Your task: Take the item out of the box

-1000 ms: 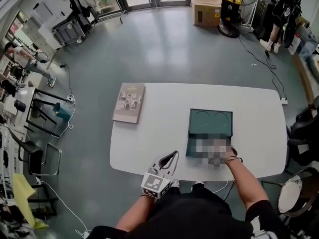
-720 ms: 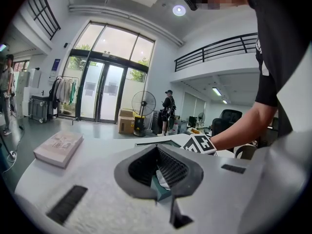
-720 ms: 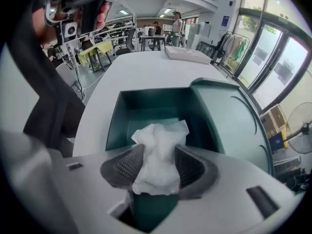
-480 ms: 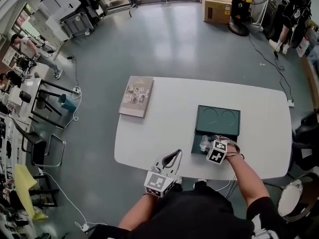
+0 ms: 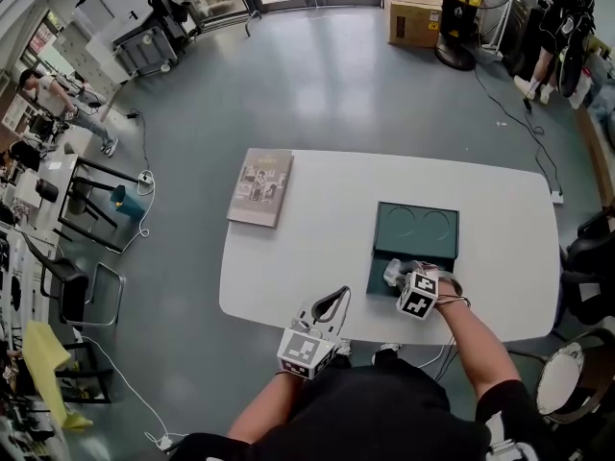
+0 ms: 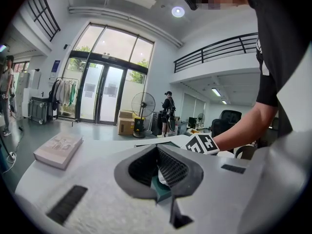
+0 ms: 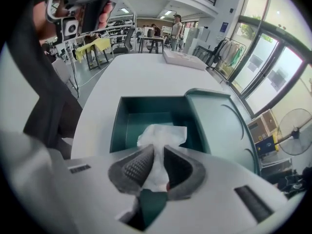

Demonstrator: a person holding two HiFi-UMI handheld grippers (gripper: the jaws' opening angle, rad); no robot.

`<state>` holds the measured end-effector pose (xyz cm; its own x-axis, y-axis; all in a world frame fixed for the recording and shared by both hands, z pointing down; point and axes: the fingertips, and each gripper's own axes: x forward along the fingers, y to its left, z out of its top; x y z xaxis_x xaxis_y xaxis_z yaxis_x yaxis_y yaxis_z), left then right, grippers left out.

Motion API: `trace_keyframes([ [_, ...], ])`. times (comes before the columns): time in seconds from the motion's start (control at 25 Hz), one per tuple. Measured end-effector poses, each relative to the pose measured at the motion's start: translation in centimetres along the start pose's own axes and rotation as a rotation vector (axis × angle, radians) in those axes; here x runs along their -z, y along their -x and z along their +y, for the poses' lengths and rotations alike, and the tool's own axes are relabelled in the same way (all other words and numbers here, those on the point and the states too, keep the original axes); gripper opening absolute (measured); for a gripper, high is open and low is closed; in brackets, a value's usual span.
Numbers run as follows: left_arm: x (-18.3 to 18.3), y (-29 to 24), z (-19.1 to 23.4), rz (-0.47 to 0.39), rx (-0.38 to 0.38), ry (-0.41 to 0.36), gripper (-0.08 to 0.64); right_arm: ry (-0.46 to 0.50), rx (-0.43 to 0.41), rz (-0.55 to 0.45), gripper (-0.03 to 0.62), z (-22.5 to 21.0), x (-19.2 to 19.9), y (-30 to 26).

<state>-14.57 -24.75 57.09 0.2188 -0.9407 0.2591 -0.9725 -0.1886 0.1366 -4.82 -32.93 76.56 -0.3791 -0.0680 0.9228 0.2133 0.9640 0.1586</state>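
A dark green box (image 5: 415,230) lies open on the white table (image 5: 317,248), with its lid flat behind its tray (image 7: 146,118). A crumpled white tissue-like item (image 7: 163,134) sits in the tray (image 5: 381,279). My right gripper (image 5: 396,277) reaches into the tray, and its jaws are closing. In the right gripper view the right gripper (image 7: 155,156) has the white item pinched between its pads. My left gripper (image 5: 333,300) hovers at the table's near edge, left of the box. Its tips meet, with nothing between them, in the left gripper view (image 6: 157,152).
A book (image 5: 260,186) lies at the table's far left corner, also visible as the book (image 6: 58,149) and the book (image 7: 183,58). Chairs, a fan, cardboard boxes and people stand on the floor around the table.
The right gripper has stayed over the box tray, with the white item now in its jaws. The left gripper holds its place.
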Motion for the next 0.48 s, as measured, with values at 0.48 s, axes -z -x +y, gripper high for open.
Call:
trace_keyframes([
  [0.48,-0.8,-1.1,-1.1,-0.035,0.061,-0.022,0.008,-0.101,0.233,-0.190,0.063,-2.7,-3.4,8.1],
])
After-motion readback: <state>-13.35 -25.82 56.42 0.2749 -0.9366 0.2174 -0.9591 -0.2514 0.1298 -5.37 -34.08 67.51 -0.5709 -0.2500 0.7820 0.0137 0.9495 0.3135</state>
